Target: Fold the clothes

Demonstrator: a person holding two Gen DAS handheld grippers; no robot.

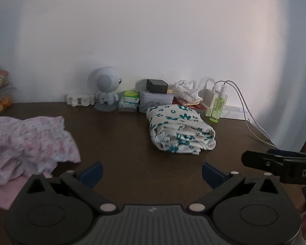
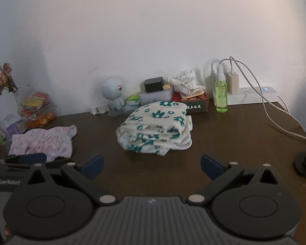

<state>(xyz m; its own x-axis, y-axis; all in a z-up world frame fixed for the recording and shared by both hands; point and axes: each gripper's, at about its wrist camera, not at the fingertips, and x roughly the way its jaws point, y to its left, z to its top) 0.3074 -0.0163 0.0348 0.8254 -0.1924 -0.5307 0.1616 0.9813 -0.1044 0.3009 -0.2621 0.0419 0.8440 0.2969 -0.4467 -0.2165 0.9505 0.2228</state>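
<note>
- Pink floral garment [image 1: 28,145] — unfolded and crumpled, at the left of the dark wooden table [image 1: 120,134]; blurred in the left wrist view, so no clear long axis can be read. In the right wrist view it lies spread wider than deep, running left to right.
- Left gripper [image 1: 152,173] — jaws spread wide, blue fingertips [image 1: 93,172] well apart, nothing between them; it hovers over bare table just right of the pink garment.
- Grey robot-shaped speaker [image 1: 107,89] — upright at the back edge against the wall.
- Folded white garment with teal flowers [image 1: 180,129] — a compact bundle near the table's middle, well apart from the pink one. Its long axis runs from the back clutter toward the grippers, slanting slightly; the layered folded edges face the near side.
- Right gripper [image 2: 152,166] — jaws likewise wide apart and empty, directly in front of the folded bundle, not touching it.
- Green spray bottle [image 2: 221,94] — upright, just beside the white power strip [image 2: 253,96] with its charger cables.
</note>
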